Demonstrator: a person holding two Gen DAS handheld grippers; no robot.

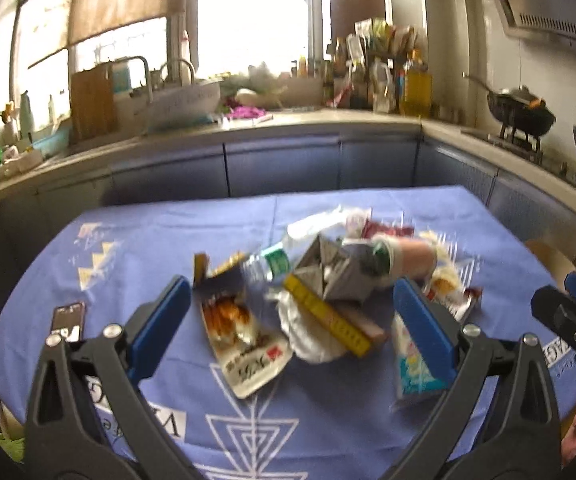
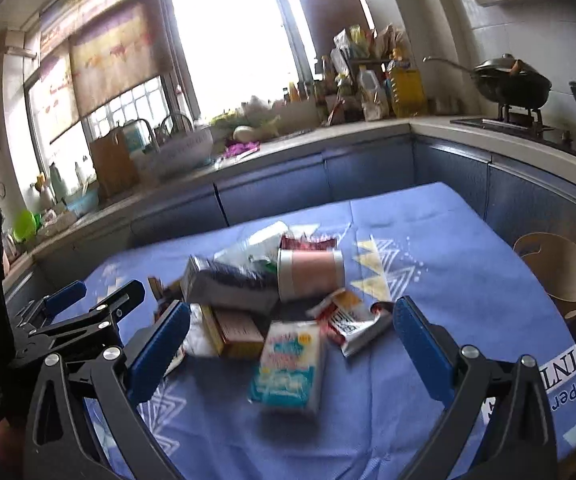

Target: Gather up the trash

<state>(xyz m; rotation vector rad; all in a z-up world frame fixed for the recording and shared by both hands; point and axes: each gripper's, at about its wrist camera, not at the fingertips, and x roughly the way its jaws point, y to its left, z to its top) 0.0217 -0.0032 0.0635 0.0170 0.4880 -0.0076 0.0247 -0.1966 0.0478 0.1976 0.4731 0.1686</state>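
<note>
Both jaws stand wide apart and grip nothing: we see the left gripper (image 1: 292,320) and the right gripper (image 2: 292,336) hovering above the trash pile (image 1: 328,280) on the blue tablecloth (image 1: 147,240). Only the left wrist view shows a phone (image 1: 68,321), left of the pile, and a torn snack pouch (image 1: 239,332) at the pile's near-left edge. Only the right wrist view shows a round wooden stool (image 2: 560,272), right of the pile beyond the cloth, and a tissue pack (image 2: 292,364) in full at the pile's near side.
</note>
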